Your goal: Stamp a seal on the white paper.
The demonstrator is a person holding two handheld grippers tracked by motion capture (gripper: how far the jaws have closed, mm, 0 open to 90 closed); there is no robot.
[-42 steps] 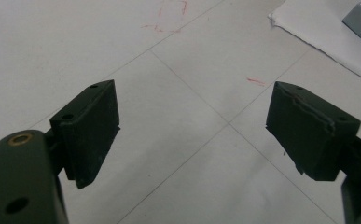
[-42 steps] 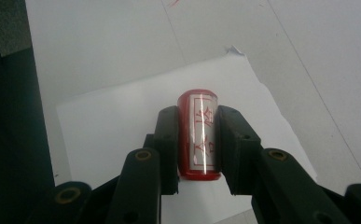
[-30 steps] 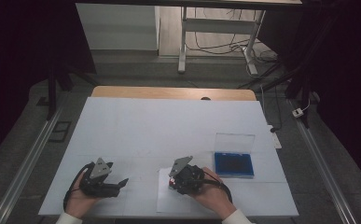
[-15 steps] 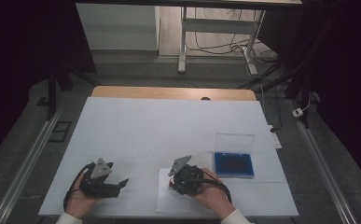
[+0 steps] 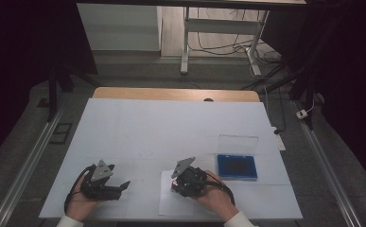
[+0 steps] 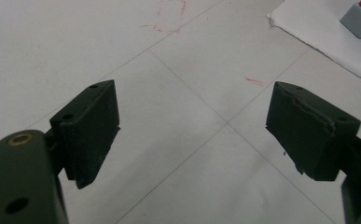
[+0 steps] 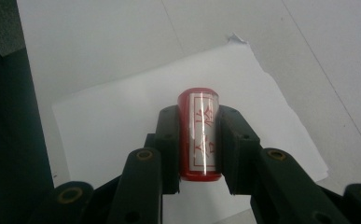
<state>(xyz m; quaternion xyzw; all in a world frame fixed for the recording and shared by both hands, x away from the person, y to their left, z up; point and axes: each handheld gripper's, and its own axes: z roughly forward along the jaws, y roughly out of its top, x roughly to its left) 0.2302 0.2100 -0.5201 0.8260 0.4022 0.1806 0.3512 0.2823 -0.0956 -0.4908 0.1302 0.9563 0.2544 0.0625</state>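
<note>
Two hands rest near the front edge of the white counter (image 5: 171, 127). Left gripper (image 5: 117, 188) lies low, jaws spread wide. Right gripper (image 7: 199, 140) pinches a red stamp (image 7: 199, 133) over white paper (image 7: 122, 116), front middle.

Looks like a lab or test room, not a home. White-covered table (image 5: 171, 127) at frame centre, metal rails (image 5: 24, 170) on the grey floor down both sides. Top centre: white metal stand (image 5: 186, 38) with loose cables (image 5: 218, 45). Right edge: a plug block (image 5: 303, 114) on the floor. Dark surroundings, bare walls.
</note>
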